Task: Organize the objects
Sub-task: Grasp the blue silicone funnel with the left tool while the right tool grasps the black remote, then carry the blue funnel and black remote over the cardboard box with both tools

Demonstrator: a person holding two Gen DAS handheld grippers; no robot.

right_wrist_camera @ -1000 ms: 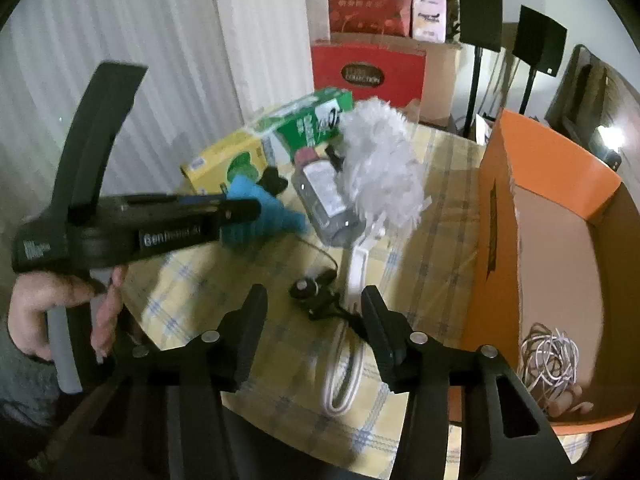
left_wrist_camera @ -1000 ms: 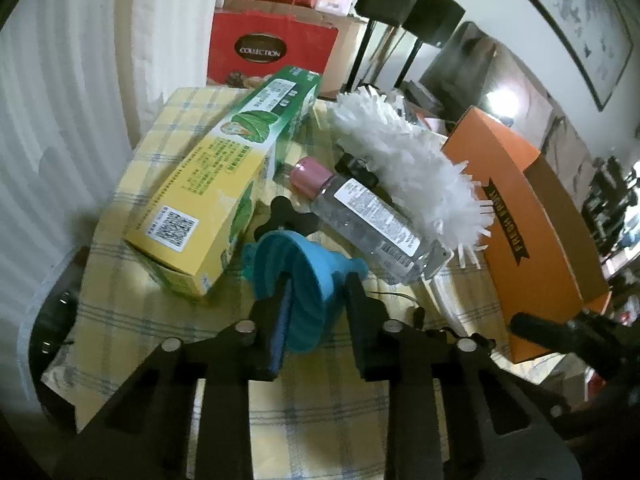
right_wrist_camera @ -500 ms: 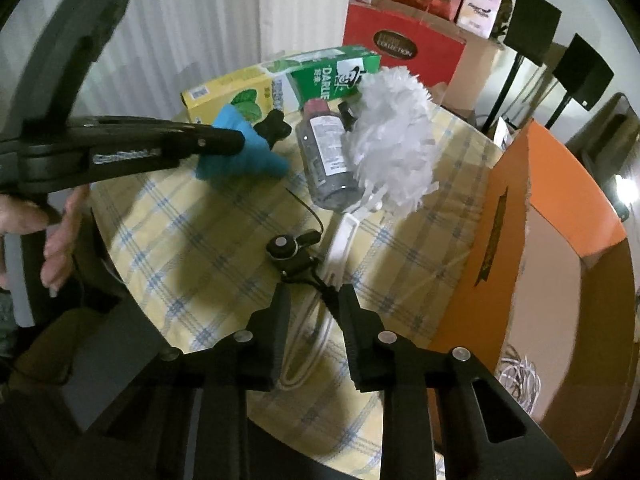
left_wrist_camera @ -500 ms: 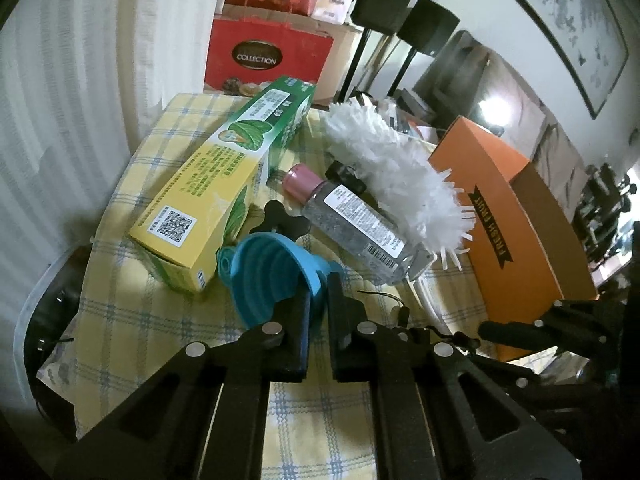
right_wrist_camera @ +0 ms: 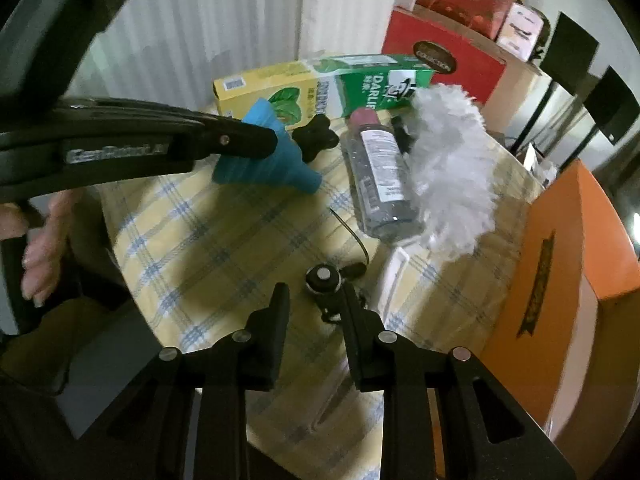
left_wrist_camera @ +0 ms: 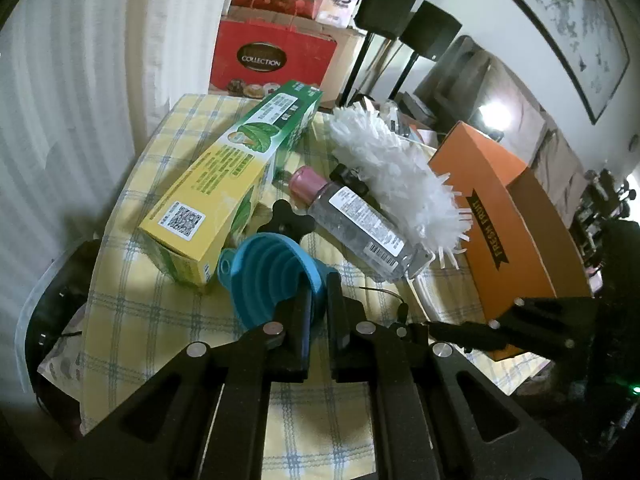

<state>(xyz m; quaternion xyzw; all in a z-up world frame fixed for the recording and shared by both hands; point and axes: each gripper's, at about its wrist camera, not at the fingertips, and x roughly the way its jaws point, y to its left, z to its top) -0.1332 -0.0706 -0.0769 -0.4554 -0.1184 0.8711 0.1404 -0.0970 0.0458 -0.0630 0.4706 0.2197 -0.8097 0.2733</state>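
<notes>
Both grippers are matte black: the left gripper (left_wrist_camera: 318, 312) and right gripper (right_wrist_camera: 312, 312) show silver round screws on cut-out finger arms; the left's side carries pale embossed lettering

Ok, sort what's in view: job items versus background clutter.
Job: blue funnel held in left gripper, clear bottle, white duster, yellow-green box, black knob, orange box.
Background: red gift bag, framed picture.

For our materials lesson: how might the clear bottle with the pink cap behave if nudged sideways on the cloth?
The clear bottle lies on its side and looks round, so it would probably roll. It rests against the white duster, which may stop it going that way. It seems filled, so likely fairly heavy.
</notes>
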